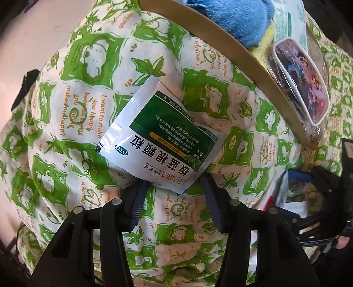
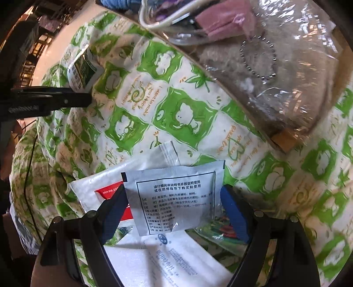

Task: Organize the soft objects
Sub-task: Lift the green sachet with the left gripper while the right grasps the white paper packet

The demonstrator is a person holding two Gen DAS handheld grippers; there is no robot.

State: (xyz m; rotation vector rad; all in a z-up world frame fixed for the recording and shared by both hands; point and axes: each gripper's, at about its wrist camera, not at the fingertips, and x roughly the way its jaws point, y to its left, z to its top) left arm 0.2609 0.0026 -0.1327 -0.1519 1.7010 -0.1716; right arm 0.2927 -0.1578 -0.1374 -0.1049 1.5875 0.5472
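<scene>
A green and white medicine sachet lies on the green-patterned cloth. My left gripper is open, its fingertips astride the sachet's near corner, just behind it. The same sachet shows far left in the right wrist view, with the left gripper's finger beside it. My right gripper is open around a silver sachet with printed text, which lies on a pile of white packets.
A cardboard box at the upper right holds a blue plush, a cartoon pouch and a brown plush in clear wrap. A red and white packet lies left of the silver sachet.
</scene>
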